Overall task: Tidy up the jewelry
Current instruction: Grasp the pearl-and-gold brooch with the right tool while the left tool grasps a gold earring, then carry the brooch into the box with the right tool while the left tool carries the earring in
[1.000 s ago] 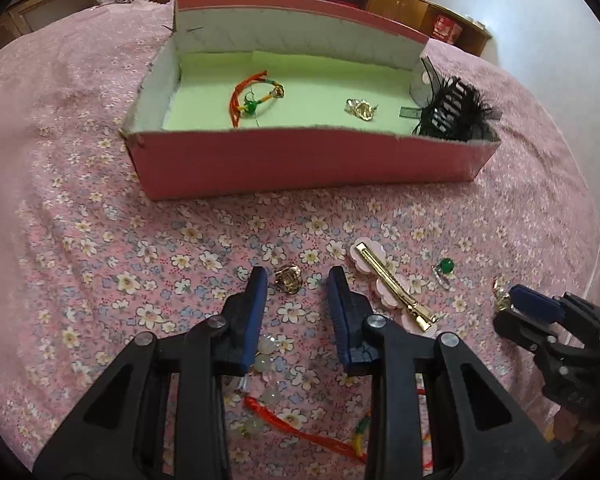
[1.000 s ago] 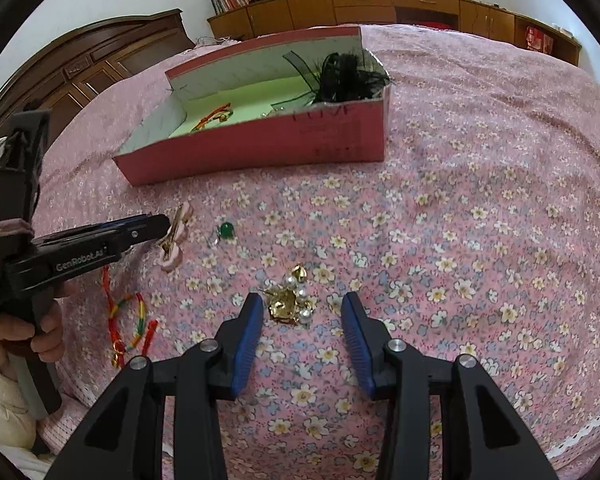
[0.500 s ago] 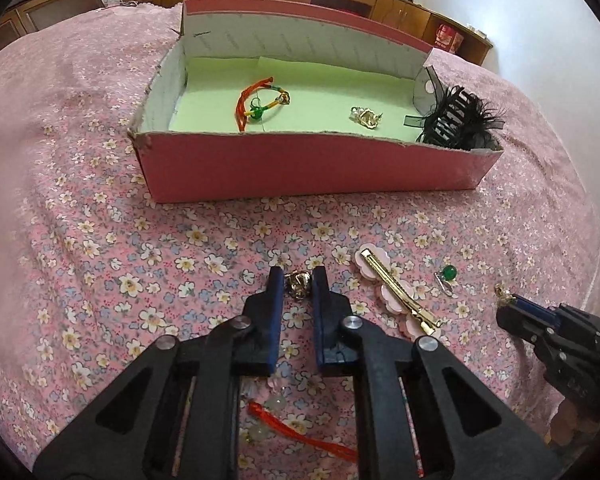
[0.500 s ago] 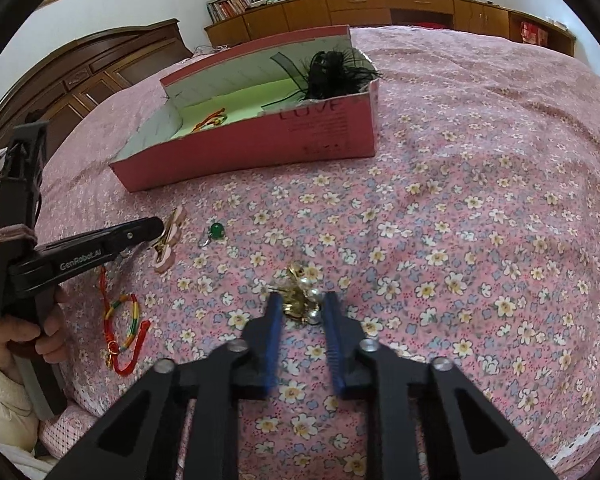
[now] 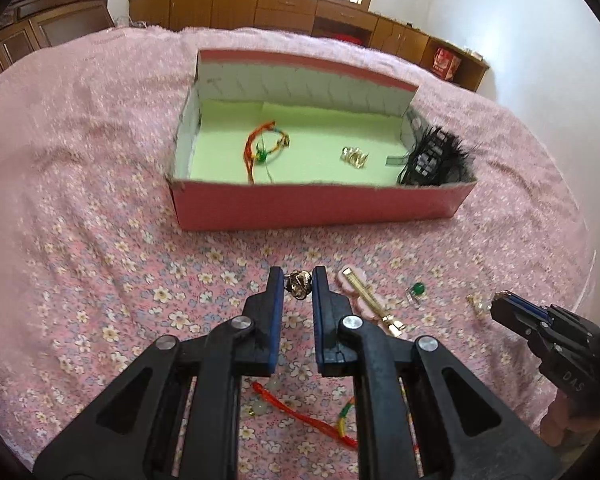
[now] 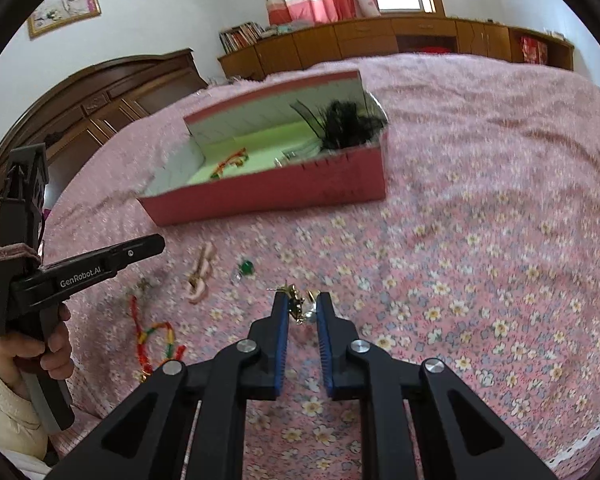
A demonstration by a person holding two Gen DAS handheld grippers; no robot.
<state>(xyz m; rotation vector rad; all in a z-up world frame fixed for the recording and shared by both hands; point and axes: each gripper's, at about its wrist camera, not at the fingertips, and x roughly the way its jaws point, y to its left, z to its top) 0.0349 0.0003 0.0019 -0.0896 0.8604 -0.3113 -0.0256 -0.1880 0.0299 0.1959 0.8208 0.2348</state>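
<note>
My left gripper (image 5: 298, 277) is shut on a small gold ornament (image 5: 298, 287), held just above the flowered bedspread. The right gripper (image 6: 302, 302) has its jaws closing, and its pads press a gold ornament with pearls (image 6: 298, 307) between them. Beyond both stands the pink box (image 5: 320, 210) with a green floor. It holds a red cord bracelet (image 5: 262, 148), a gold piece (image 5: 354, 157) and a black feather comb (image 5: 432, 160). In the left wrist view the right gripper (image 5: 496, 305) shows at the right edge.
On the bedspread lie a pink flower hair clip (image 5: 366, 296), a green stone earring (image 5: 416, 290) and a red multicoloured cord bracelet (image 6: 156, 336). A person's hand (image 6: 56, 348) holds the left gripper's handle. Wooden cabinets (image 6: 380, 40) stand behind the bed.
Both grippers closed from open onto the gold pieces between their fingers. The left one then rose a little with its ornament, and the box now appears farther off.
</note>
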